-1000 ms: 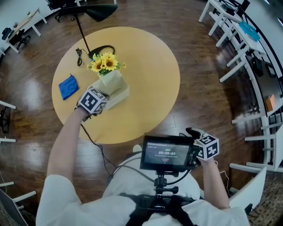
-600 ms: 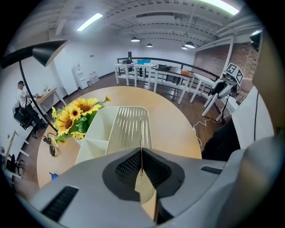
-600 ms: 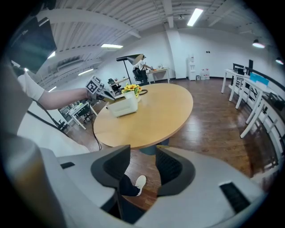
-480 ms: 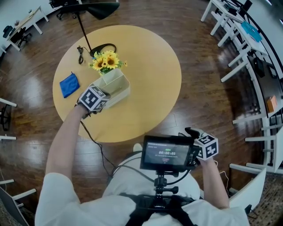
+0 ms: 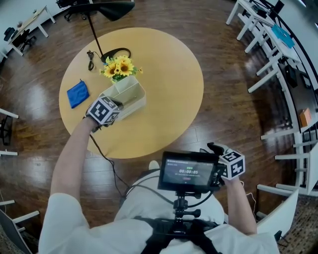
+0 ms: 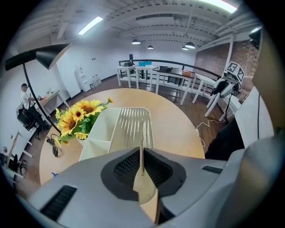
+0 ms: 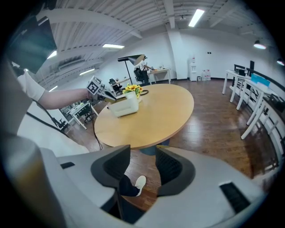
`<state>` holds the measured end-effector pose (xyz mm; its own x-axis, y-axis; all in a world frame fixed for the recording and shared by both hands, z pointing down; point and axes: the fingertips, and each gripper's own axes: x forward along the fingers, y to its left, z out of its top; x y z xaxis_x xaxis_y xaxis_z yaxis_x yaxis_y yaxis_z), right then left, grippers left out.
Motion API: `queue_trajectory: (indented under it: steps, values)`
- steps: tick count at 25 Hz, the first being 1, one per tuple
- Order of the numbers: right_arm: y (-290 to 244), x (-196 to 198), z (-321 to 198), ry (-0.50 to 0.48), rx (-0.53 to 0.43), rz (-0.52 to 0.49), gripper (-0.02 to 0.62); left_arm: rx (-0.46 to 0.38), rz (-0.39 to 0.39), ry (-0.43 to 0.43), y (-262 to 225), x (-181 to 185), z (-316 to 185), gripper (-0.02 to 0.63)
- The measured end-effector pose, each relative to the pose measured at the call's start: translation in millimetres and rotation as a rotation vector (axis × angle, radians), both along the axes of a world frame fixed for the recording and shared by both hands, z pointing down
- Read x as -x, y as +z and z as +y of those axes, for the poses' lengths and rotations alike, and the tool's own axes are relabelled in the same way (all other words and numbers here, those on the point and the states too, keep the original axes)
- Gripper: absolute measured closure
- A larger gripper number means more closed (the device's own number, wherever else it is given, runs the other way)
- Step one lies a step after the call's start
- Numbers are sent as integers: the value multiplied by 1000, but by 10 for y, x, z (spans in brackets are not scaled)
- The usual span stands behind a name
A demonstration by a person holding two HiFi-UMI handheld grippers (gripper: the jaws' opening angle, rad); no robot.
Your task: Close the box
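Note:
A cream box (image 5: 133, 97) stands on the round wooden table (image 5: 169, 89), just in front of a bunch of sunflowers (image 5: 118, 67). My left gripper (image 5: 115, 103) is at the box's near end, shut on the thin edge of its ribbed lid (image 6: 133, 127). In the left gripper view the lid runs forward from the left gripper (image 6: 142, 162), raised over the open box (image 6: 99, 136) with its divider. My right gripper (image 5: 214, 149) hangs open off the table by my waist, and between the right gripper (image 7: 143, 169) jaws only floor shows. The box (image 7: 122, 107) is far off.
A blue cloth (image 5: 77, 95) lies at the table's left edge. A black floor lamp (image 5: 107, 10) and a coiled cable (image 5: 89, 62) sit at the far side. A monitor (image 5: 189, 171) is mounted at my chest. White desks (image 5: 263, 34) line the right.
The left gripper and the lid it holds have shifted slightly toward the flowers. The right gripper has stayed where it was.

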<state>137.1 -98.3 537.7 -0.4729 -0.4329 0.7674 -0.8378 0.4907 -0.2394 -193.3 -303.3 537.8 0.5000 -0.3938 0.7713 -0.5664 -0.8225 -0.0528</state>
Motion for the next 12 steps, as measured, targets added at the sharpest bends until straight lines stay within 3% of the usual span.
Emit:
queue_trajectory:
  steps: [4, 7, 12]
  values:
    - [-26, -11, 43, -16, -7, -14, 408, -45, -4, -23, -79, 27, 7, 526]
    - [-35, -66, 90, -34, -10, -15, 408, -99, 2, -68, -249, 83, 30, 526]
    - [-100, -168, 239, -69, -21, -30, 408, -213, 40, -237, -617, 211, 290, 528]
